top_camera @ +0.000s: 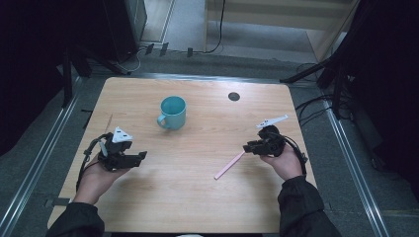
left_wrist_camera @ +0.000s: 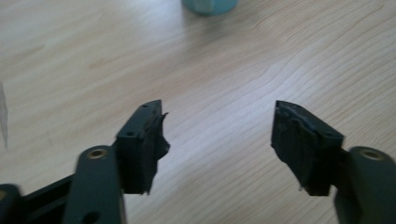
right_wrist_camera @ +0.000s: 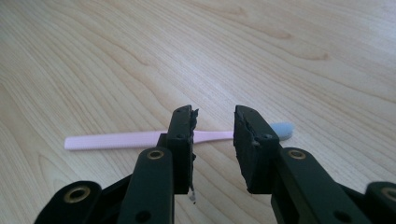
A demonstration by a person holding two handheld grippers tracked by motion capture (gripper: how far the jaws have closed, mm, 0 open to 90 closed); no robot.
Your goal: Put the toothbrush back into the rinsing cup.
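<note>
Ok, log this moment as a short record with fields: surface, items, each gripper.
surface: wooden table
toothbrush: pink handle, pale blue head, lying flat on the table
mug: teal, upright, far centre of the table, handle toward the left gripper's side
right gripper: jaws open, low over the toothbrush near its head end, not pressing on it
left gripper: jaws wide open, nothing between them, pointing toward the mug

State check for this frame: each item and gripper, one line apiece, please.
Pink toothbrush: lying flat on the table, not gripped.
Teal mug: upright, standing free.
Right hand-held gripper: open, jaws at the toothbrush's neck, not pressing.
Left hand-held gripper: open, nothing between its jaws.
</note>
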